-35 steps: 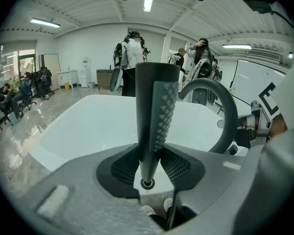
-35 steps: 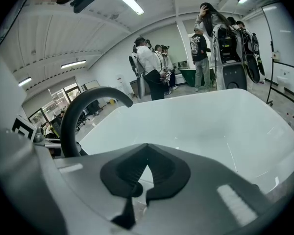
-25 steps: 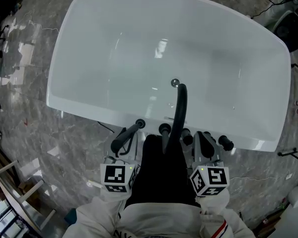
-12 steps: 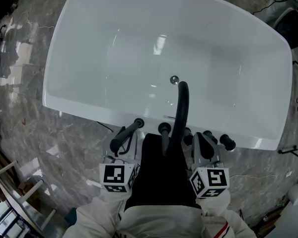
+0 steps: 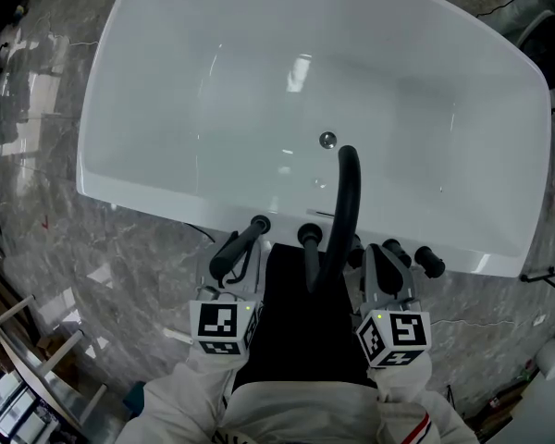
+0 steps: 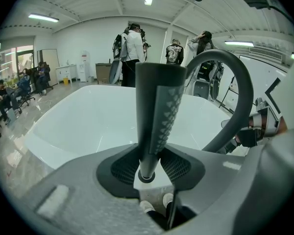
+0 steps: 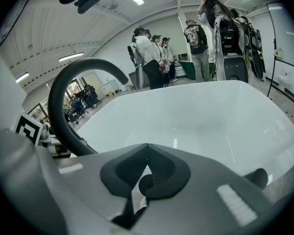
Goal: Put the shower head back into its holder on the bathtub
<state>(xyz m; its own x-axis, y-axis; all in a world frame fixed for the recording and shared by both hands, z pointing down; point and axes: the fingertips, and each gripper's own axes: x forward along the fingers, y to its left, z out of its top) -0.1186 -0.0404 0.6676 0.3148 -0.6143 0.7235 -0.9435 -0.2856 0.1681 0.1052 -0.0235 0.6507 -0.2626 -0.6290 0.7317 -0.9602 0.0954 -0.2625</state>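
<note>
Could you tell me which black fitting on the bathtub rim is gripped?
The leftmost, a slim black shower head, alone clamped between jaws of the left gripper.

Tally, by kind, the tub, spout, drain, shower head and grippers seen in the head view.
Tub: 1
Spout: 1
Drain: 1
Shower head: 1
Grippers: 2
Total: 6

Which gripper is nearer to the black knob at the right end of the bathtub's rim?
Right. The right gripper sits just left of that knob; the left gripper, jaws around the shower head, is beyond the spout.
</note>
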